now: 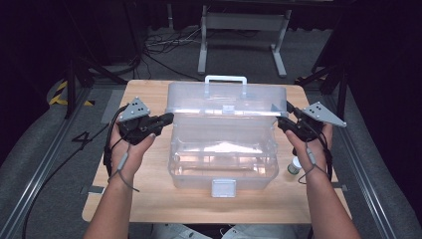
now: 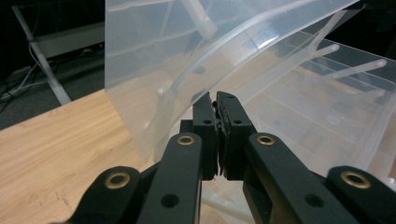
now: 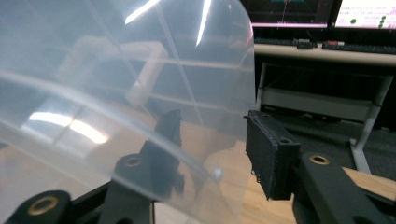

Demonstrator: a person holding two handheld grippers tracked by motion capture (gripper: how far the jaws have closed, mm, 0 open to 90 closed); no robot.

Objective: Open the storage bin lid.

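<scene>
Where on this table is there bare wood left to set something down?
Bare wood runs along the table front edge, before the clear box, and at the far left corner. Both sides are crowded: left gripper, right gripper, plus a small bottle.

both forearms enter from below, 1 on each side of the clear box [image 1: 222, 149]. left gripper [image 1: 168, 118], level, at the box's left wall, jaws pressed together. right gripper [image 1: 284, 122], level, at the right wall, jaws apart, straddling the lid's [image 3: 116, 70] edge.
</scene>
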